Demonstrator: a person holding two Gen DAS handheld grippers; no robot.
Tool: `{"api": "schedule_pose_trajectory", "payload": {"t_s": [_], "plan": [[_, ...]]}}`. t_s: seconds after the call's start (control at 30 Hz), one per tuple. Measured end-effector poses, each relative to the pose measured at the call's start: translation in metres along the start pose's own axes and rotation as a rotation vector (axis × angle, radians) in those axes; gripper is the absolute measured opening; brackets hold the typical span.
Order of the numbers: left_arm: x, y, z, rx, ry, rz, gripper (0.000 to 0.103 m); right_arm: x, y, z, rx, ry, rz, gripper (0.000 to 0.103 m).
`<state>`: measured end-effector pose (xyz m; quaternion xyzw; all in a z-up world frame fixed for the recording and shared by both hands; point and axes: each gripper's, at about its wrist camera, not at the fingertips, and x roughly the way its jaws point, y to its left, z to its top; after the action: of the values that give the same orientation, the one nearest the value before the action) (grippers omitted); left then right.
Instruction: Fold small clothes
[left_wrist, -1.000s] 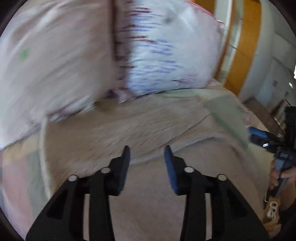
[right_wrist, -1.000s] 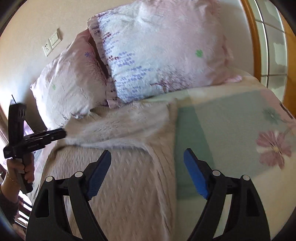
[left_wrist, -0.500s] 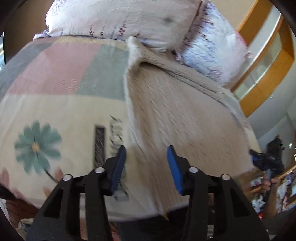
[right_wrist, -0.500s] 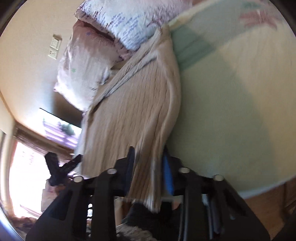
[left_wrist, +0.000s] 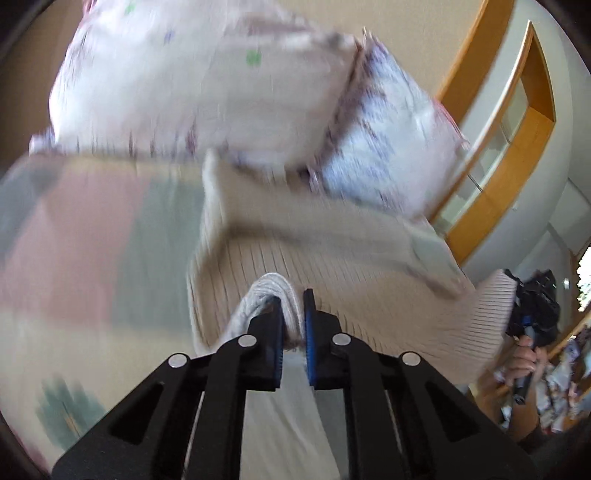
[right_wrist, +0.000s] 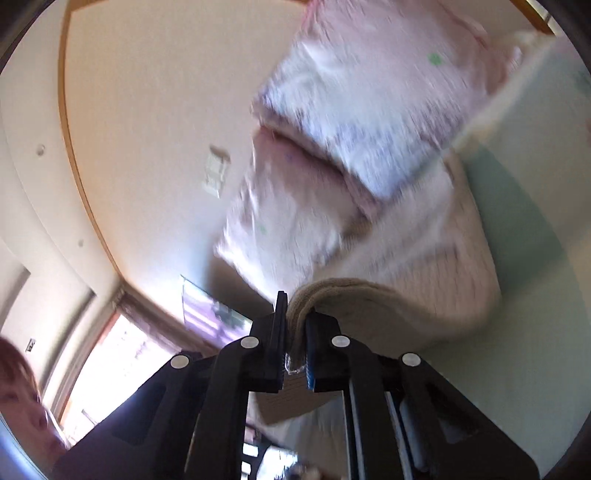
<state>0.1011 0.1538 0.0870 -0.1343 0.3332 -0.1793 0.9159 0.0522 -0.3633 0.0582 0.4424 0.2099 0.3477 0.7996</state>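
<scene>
A beige knit sweater (left_wrist: 332, 266) lies on the bed with its far end by the pillows. My left gripper (left_wrist: 293, 306) is shut on the sweater's near ribbed hem and lifts it off the bed. My right gripper (right_wrist: 295, 314) is shut on the hem's other corner; the sweater (right_wrist: 424, 266) curves away from it toward the pillows. The right gripper also shows in the left wrist view (left_wrist: 532, 306), holding the hem's far corner at the right edge.
Two floral pillows (left_wrist: 207, 92) lean at the head of the bed. A pastel patchwork bedspread (left_wrist: 74, 240) covers the bed. A wooden frame (left_wrist: 517, 140) is at the right. In the right wrist view a wall socket (right_wrist: 216, 173) and a bright window (right_wrist: 122, 354) show.
Both grippers dropped to the near hem and closed on it. They now lift the hem up and carry it toward the pillows. Both views are blurred with motion.
</scene>
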Motion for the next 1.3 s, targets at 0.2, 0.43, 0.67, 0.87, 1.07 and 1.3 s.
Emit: {"api": "schedule_pose_trajectory", "payload": {"t_s": [0.2,0.43,0.67,0.87,1.07,1.3], "plan": [[0.081,0.018,0.116,0.001,-0.09,0.133,0.009,0.076,-0.037,0.087,0.093,-0.157,-0.04,0.008],[0.159,0.075,0.128,-0.195,0.003,0.202,0.067,0.144,-0.107,0.119,0.139,-0.07,-0.392,0.082],[0.144,0.121,0.082,-0.326,0.129,0.016,0.073,0.114,-0.109,0.118,0.052,-0.146,-0.308,0.094],[0.171,0.114,0.055,-0.376,0.192,-0.092,0.051,0.12,-0.118,0.119,0.06,-0.128,-0.32,0.094],[0.165,0.088,0.074,-0.475,0.155,-0.164,0.019,0.101,-0.117,0.129,0.098,-0.151,-0.28,0.094],[0.2,-0.08,0.13,-0.302,0.119,-0.468,0.019,0.069,-0.099,0.146,0.042,-0.239,-0.303,0.093]]}}
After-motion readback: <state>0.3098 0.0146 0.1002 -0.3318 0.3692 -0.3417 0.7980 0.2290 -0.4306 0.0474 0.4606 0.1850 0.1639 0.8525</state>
